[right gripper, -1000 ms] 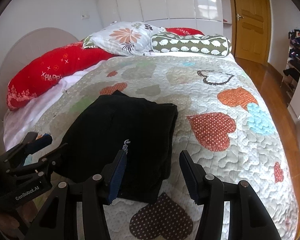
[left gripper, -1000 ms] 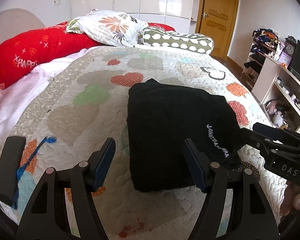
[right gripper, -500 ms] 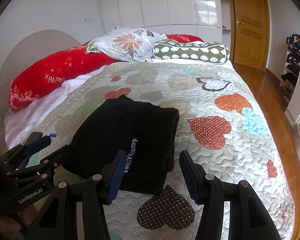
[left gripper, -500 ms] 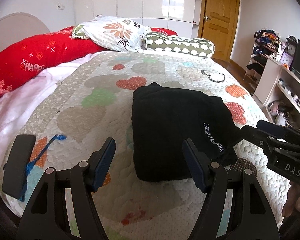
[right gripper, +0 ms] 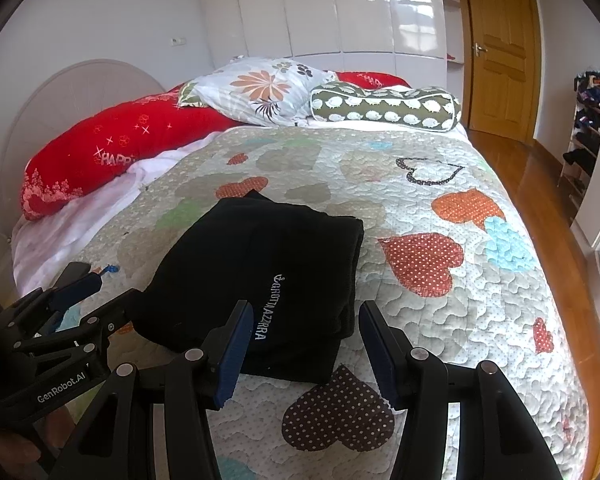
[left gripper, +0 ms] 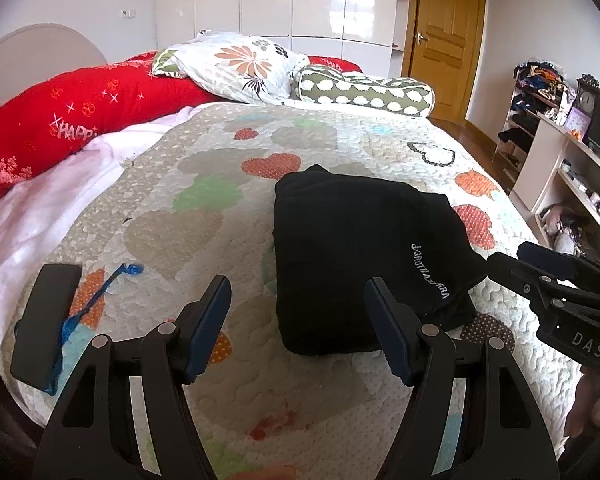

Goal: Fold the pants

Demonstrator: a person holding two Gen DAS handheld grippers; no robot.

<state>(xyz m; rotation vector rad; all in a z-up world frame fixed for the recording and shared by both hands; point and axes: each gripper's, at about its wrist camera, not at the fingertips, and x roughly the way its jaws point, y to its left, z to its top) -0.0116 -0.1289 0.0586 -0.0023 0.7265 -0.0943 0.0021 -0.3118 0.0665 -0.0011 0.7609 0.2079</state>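
Observation:
Black pants (left gripper: 356,248) (right gripper: 260,276) lie folded into a compact rectangle on the heart-patterned quilt (left gripper: 204,184), white lettering facing up. My left gripper (left gripper: 298,300) hovers open just short of the bundle's near left corner, nothing between its fingers. My right gripper (right gripper: 304,328) hangs open over the bundle's near right edge, its pads apart from the cloth. From the left wrist the right gripper (left gripper: 548,268) shows at the far right, beside the pants. From the right wrist the left gripper (right gripper: 84,292) shows at lower left.
A flat black object (left gripper: 46,320) with a blue ribbon (left gripper: 96,304) lies at the quilt's near left edge. Red (left gripper: 72,120), floral (right gripper: 256,88) and green pillows (right gripper: 384,108) line the headboard. Shelves (left gripper: 572,168) stand to the right, wooden floor (right gripper: 540,208) beside the bed.
Both views have pulled back and tilted up slightly, so the folded pants sit a little farther from the fingers. The pants themselves have not moved; the jaws keep their width.

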